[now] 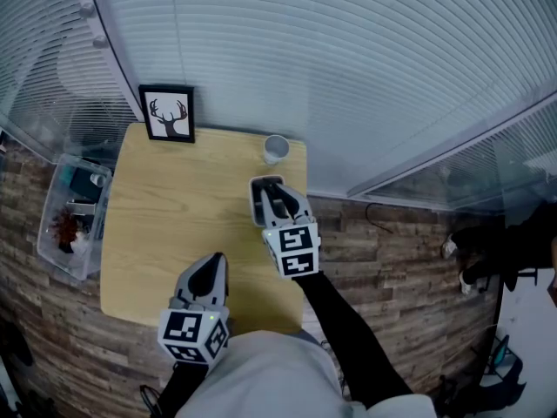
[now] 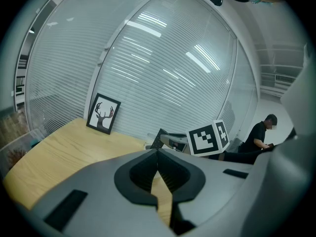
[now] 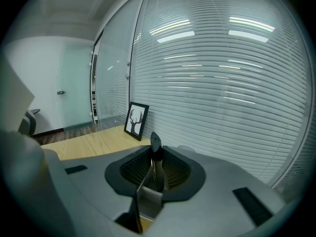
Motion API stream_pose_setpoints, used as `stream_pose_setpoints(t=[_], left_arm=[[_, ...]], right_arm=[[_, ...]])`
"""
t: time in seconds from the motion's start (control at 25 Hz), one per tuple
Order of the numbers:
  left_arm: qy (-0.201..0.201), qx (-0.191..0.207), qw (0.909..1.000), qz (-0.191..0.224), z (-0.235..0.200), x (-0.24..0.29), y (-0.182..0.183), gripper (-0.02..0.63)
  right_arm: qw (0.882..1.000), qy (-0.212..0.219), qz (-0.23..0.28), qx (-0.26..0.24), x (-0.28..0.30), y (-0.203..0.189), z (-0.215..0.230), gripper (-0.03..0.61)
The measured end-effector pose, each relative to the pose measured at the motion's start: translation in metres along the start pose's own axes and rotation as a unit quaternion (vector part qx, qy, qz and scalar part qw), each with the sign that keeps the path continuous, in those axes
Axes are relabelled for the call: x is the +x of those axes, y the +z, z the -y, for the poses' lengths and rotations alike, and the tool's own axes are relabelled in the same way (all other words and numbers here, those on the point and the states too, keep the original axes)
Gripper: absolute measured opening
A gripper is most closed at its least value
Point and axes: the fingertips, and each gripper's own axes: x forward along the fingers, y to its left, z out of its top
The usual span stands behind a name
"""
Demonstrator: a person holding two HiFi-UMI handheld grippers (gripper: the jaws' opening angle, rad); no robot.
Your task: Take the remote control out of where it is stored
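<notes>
Middle and near left: bare wood of the table [image 1: 157, 233], open for passing.
Far left: framed deer picture [image 1: 169, 113] upright against the blinds [image 1: 331, 50].
Far right: white cup [image 1: 275, 149], with the grey holder [image 1: 257, 200] just nearer.
Left of table: plastic bin [image 1: 71, 216].

No letters, numbers or brand names can be read anywhere: the left cube [image 1: 193, 335] and right cube [image 1: 293, 251] bear only black-and-white square patterns, the framed picture [image 1: 169, 114] only antlers

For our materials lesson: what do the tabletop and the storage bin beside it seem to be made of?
Tabletop: light wood or wood-look laminate, matte; grain lines run across it. Storage bin: clear plastic, probably; its contents show through the walls.
</notes>
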Motion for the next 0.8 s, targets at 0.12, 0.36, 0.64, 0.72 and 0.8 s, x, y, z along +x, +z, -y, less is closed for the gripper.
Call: stream_pose_setpoints(t=[0.12,0.36,0.64,0.72,0.8], left_arm=[[-0.001,0.000,1.0000,0.001,0.0013,0.0008,0.0014,0.008],[-0.002,0.000,1.0000,0.001,0.0033,0.0011,0.0013,0.006],[-0.002,0.002,1.0000,0.002,0.0052,0.0010,0.0009,0.008],[-0.002,0.002,1.0000,0.002,0.0056,0.0012,0.0010,0.006],[-0.002,0.002,1.0000,0.002,0.0061,0.0015,0.0006,0.008]], right_arm=[[1.000,0.000,0.001,0.000,-0.0004,0.0006,-0.0007,0.072],[1.000,0.000,0.003,0.000,-0.0024,0.0020,-0.0004,0.072],[1.000,-0.001,0.008,-0.001,-0.0062,0.0044,0.0013,0.072],[1.000,0.000,0.010,0.000,-0.0065,0.0052,0.0017,0.072],[1.000,-0.001,0.011,-0.002,-0.0062,0.0048,0.0029,0.072]])
